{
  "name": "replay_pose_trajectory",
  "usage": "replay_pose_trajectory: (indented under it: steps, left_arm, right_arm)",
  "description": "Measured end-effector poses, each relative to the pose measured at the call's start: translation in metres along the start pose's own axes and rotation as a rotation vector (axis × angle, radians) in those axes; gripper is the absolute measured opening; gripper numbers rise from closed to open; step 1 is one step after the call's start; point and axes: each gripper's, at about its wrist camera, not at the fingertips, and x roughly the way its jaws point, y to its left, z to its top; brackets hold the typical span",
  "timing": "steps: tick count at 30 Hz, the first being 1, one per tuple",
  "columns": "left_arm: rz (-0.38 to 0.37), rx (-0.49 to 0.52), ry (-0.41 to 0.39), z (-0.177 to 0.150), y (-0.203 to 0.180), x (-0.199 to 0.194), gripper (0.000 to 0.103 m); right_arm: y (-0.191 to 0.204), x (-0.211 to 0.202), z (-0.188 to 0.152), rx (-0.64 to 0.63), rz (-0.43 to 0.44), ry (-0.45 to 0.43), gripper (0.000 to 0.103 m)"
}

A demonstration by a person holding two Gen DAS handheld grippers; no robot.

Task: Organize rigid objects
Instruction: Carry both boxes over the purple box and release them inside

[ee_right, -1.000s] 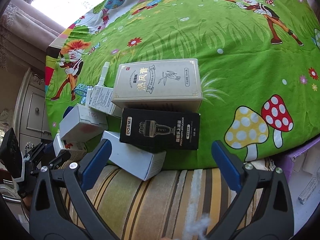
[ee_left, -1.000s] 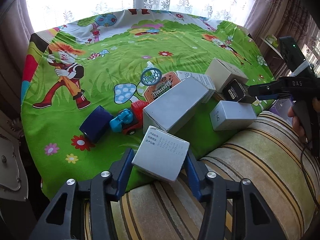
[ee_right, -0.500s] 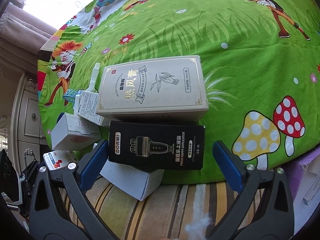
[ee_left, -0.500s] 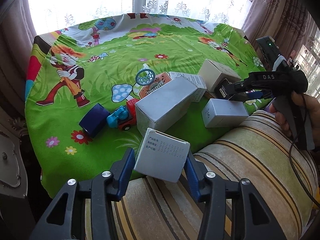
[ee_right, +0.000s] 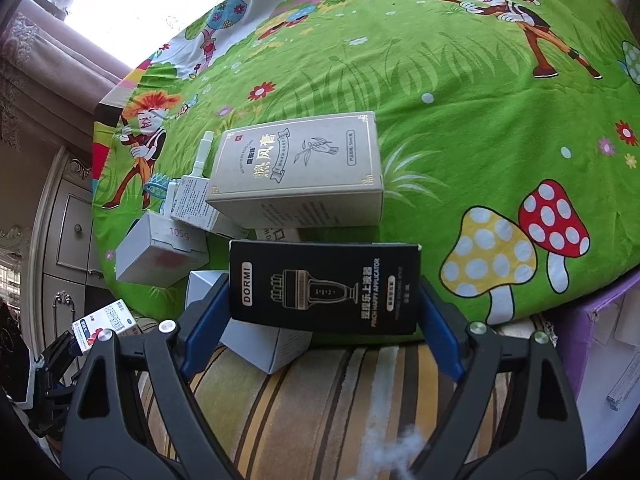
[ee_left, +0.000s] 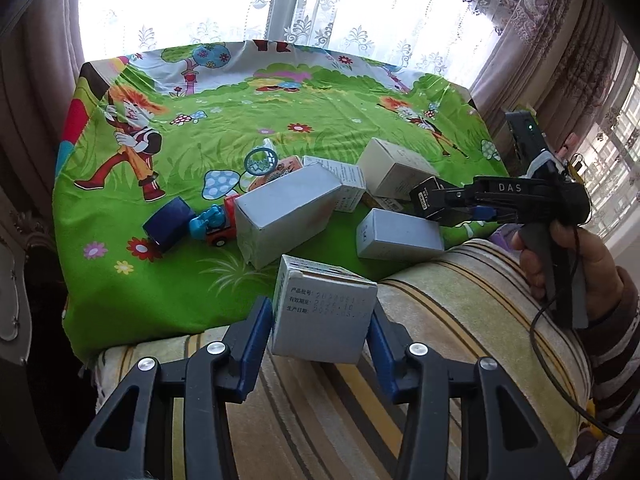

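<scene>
**At table's near edge: 2 boxes in hand**

Left gripper (ee_left: 318, 330) clamps small white cardboard carton (ee_left: 323, 312), lifted above green cartoon tablecloth (ee_left: 248, 128). Right gripper (ee_right: 322, 304) jaws closing around black DORMI box (ee_right: 324, 286), pads at its ends. Next: firm grip, lift clear of beige box (ee_right: 298, 172), place tidily.

Black grippers, left (ee_left: 320, 334) and right (ee_right: 324, 312), with blue pads, silver screws; right unit marked "DAS", grey handle, green light, trailing black cable (ee_left: 560, 380); striped sleeve (ee_left: 612, 344).
</scene>
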Motion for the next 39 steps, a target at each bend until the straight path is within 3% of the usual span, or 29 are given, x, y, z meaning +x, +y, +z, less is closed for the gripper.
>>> replay_pose_trajectory:
  steps: [13,25,39]
  left_arm:
    - [-0.083,-0.031,0.039,-0.023,-0.044,-0.003,0.045]
    - [-0.176,0.059,0.079,-0.021,-0.117,0.015,0.044]
    - [-0.303,0.078,0.153,0.001,-0.203,0.055,0.044]
  right_arm:
    - [-0.021,-0.064,-0.046,0.000,-0.007,-0.132,0.089]
    - [-0.081,-0.128,-0.101,0.081,-0.027,-0.208,0.089]
    - [-0.176,-0.168,-0.142,0.235,-0.199,-0.237,0.089]
